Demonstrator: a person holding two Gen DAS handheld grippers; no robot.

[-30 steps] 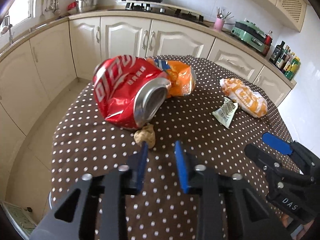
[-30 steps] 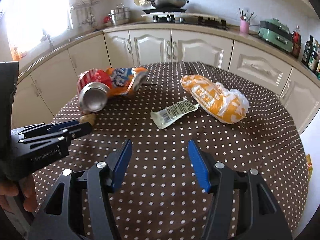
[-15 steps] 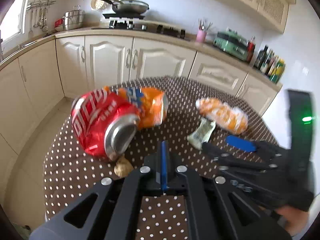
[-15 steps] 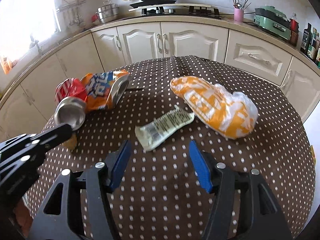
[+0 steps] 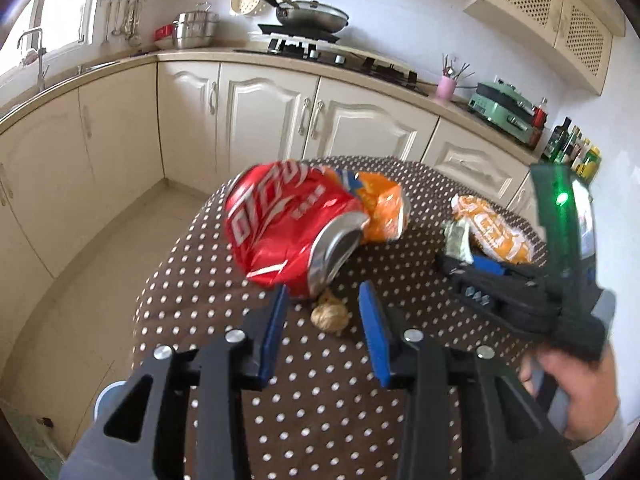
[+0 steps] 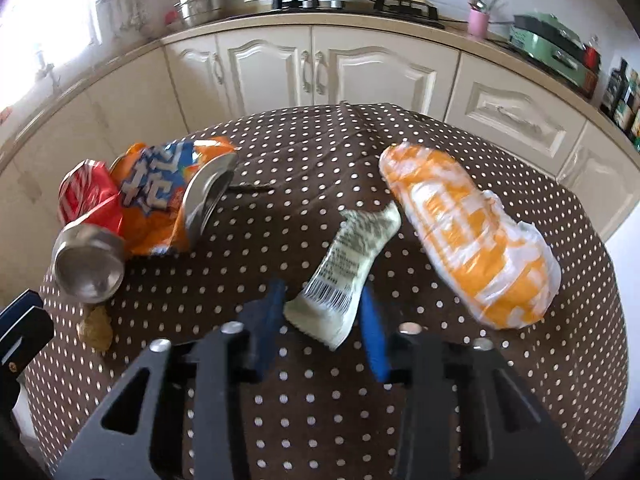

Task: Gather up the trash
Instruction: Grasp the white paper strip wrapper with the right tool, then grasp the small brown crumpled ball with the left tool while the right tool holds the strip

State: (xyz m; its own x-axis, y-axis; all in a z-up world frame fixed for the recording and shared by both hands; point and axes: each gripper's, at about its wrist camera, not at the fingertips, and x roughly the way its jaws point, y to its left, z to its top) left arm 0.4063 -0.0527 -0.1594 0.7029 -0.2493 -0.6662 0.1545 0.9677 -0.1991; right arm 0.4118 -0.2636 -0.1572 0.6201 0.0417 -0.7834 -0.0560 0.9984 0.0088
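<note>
Now our left gripper (image 5: 323,322) apart again around the brown lump (image 5: 329,315), right gripper (image 6: 323,316) apart, nearer, straddling the white wrapper (image 6: 347,270).

Crushed red can (image 5: 288,228) on its side near tablecloth's left edge, touching crushed orange can (image 6: 168,196); tan crumpled wad (image 5: 329,315) just beside red can's mouth; white barcode wrapper (image 6: 344,268) mid-cloth; orange-white bag (image 6: 472,236) toward right edge.
</note>
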